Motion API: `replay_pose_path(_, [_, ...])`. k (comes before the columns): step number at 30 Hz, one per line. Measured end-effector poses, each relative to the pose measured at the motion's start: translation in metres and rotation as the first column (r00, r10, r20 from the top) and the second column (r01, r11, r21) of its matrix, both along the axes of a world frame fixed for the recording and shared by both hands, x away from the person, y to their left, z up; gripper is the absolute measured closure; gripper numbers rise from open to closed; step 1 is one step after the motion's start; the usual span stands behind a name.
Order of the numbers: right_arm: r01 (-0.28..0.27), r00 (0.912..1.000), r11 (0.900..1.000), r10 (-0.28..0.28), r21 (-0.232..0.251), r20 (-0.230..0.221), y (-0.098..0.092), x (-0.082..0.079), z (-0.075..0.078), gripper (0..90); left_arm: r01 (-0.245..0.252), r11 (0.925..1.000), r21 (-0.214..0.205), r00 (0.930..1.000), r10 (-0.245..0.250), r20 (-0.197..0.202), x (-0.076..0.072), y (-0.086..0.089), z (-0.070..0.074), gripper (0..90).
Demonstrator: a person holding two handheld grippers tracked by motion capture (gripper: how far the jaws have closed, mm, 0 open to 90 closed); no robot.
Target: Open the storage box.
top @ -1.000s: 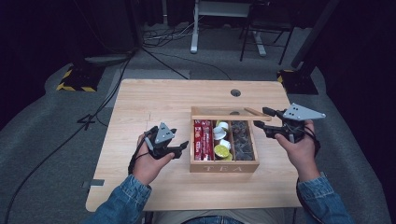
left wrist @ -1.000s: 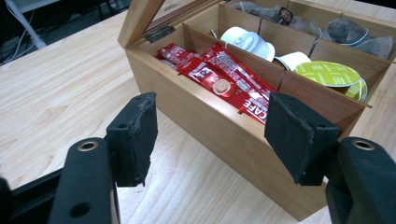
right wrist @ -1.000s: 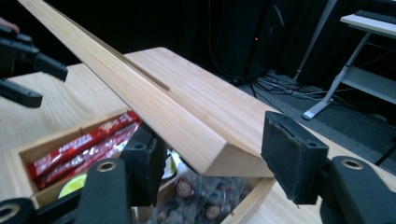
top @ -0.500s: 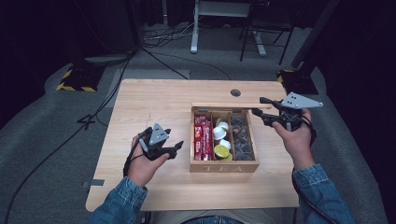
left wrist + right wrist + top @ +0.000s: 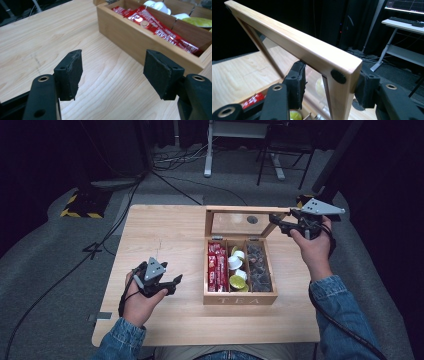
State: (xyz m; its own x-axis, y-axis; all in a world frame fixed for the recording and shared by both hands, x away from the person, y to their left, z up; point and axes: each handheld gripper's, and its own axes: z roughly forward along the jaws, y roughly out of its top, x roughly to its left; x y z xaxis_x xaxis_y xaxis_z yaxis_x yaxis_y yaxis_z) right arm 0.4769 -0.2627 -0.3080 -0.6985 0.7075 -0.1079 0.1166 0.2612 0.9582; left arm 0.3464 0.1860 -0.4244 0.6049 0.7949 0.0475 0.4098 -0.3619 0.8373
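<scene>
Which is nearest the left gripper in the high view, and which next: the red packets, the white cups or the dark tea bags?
From the left gripper:
1. Red packets, in the box's left compartment, on the gripper's side.
2. White cups, in the middle compartment.
3. Dark tea bags, in the right compartment, on the far side.

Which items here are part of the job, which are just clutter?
In the job:
right tool, clamped on the lid
tea box
left tool, open beside the box

Lying about:
red sachets
cups
desk legs behind
</scene>
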Motion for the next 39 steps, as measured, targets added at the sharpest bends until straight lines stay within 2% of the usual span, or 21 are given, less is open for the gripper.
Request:
replay_pose_path(10, [0.041,0.9987,0.9958,-0.038,0.082,-0.035,0.003,0.036,0.003,47.4,-0.051,0.9987,0.003,0.9985,0.051,-0.018,-0.009,0.018,-0.005,31.8])
replay_pose_path(11, [0.041,0.9987,0.9958,-0.038,0.082,-0.035,0.003,0.036,0.003,46.9,-0.052,0.9986,0.004,0.9984,0.052,-0.02,-0.009,0.019,-0.005,31.8])
replay_pose_path(15, [0.061,0.9971,0.9972,-0.059,0.043,-0.048,0.008,0.046,-0.003,44.4,-0.051,0.9987,0.007,0.9984,0.051,-0.025,-0.009,0.019,-0.007,31.8])
replay_pose_path(20, [0.082,0.9945,0.9961,-0.08,0.033,-0.068,0.013,0.056,-0.009,41.1,-0.048,0.9988,0.004,0.9985,0.048,-0.027,-0.007,0.018,-0.008,31.8])
replay_pose_path(26, [0.093,0.9919,0.9957,-0.092,-0.002,-0.087,0.02,0.065,-0.021,34.8,-0.037,0.9992,0.013,0.9988,0.037,-0.031,-0.005,0.016,-0.009,31.9])
replay_pose_path(31, [0.094,0.9872,0.995,-0.097,-0.034,-0.127,0.022,0.071,-0.032,33.2,-0.031,0.9994,0.015,0.9989,0.032,-0.033,-0.003,0.014,-0.01,31.8])
replay_pose_path(39, [0.109,0.9839,0.9936,-0.112,-0.03,-0.139,0.024,0.076,-0.047,30.0,-0.027,0.9995,0.014,0.9988,0.027,-0.041,0.0,0.012,-0.011,31.8])
